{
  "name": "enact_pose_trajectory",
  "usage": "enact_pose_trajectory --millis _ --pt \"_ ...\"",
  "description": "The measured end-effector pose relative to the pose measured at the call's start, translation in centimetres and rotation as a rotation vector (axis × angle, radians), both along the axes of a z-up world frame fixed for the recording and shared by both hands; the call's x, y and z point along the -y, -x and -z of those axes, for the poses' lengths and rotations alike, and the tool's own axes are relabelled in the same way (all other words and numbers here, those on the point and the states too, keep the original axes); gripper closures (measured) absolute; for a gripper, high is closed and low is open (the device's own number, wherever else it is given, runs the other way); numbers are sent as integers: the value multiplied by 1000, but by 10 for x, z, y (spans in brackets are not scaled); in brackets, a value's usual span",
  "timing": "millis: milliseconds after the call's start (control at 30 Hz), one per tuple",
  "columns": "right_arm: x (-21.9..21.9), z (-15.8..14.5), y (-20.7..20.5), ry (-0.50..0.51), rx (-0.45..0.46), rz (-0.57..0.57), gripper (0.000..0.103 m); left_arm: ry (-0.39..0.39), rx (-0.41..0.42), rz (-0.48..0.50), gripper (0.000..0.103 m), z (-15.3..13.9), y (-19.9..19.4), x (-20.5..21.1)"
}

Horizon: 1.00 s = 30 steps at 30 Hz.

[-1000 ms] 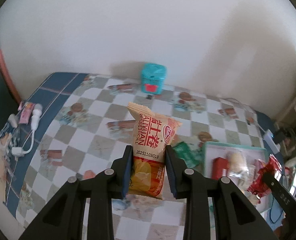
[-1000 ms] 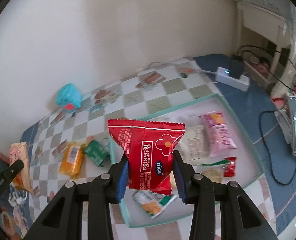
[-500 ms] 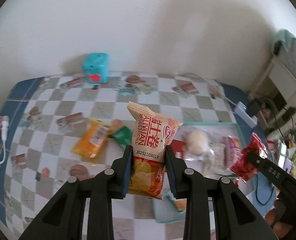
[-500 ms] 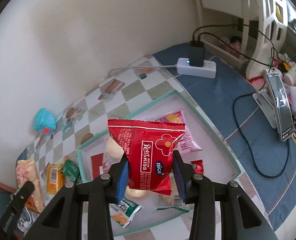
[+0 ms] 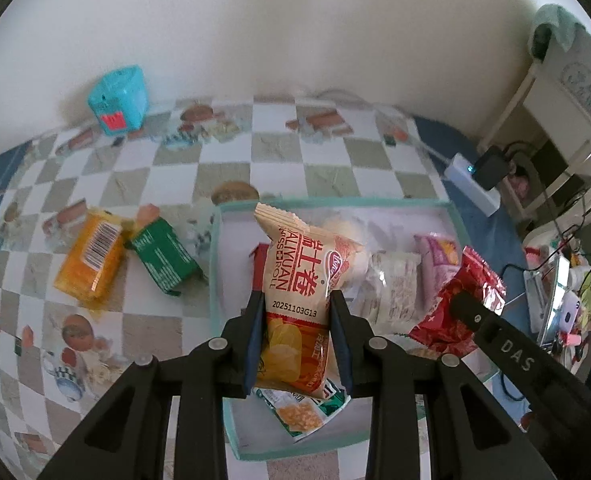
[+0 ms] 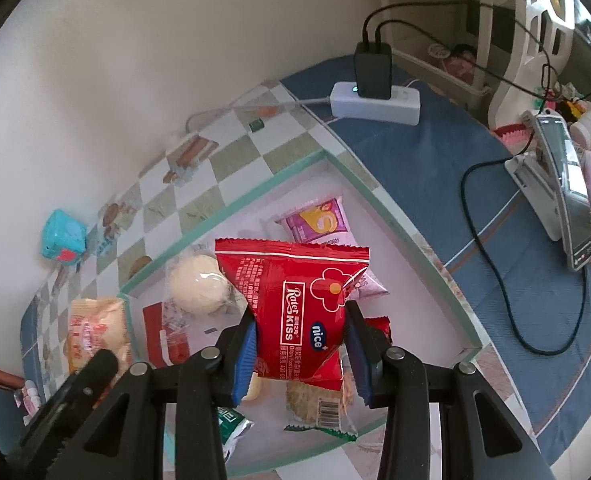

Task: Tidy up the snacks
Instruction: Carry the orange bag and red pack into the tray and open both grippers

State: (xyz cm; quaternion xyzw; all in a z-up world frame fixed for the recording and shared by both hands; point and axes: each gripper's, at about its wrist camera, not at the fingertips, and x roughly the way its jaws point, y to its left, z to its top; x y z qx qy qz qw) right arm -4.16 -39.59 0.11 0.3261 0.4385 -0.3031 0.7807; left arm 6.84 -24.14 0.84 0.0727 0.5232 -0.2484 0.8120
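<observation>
My left gripper (image 5: 297, 300) is shut on a beige and orange egg-roll packet (image 5: 303, 280), held upright above the near left part of a shallow teal-rimmed tray (image 5: 335, 203). My right gripper (image 6: 301, 320) is shut on a red wafer packet (image 6: 295, 292) over the same tray (image 6: 415, 256). In the left wrist view the red packet (image 5: 459, 304) hangs at the right, over the tray. Inside the tray lie a pink packet (image 6: 319, 224), a round pale bun (image 6: 199, 288), a clear cracker pack (image 5: 391, 284) and a green-white packet (image 5: 303, 412). An orange packet (image 5: 91, 252) and a green packet (image 5: 163, 260) lie on the checked cloth, left of the tray.
A teal box (image 5: 117, 100) stands at the wall. A white power strip (image 6: 375, 102) with a black charger and cables lies right of the tray on the blue cloth. A phone on a stand (image 6: 563, 196) and small clutter sit at the far right.
Both grippers have swung rightward and come lower over the tray, each still holding its packet. The tray now fills the middle of both views.
</observation>
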Motion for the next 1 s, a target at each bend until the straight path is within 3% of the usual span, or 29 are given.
enact_pose_trajectory --millis 167,533,833,1000 --pt "-2 6 -6 -4 -18 -15 60 3 -41 -3 70 12 -4 1" --pt "-4 4 -7 16 -31 -13 59 -12 -47 32 70 22 0 17" --pt "-2 12 -11 -9 -65 -11 59 -8 -102 2 69 30 -8 11" --pt "-1 11 -11 -11 -72 -12 59 5 -118 -1 51 30 -9 10"
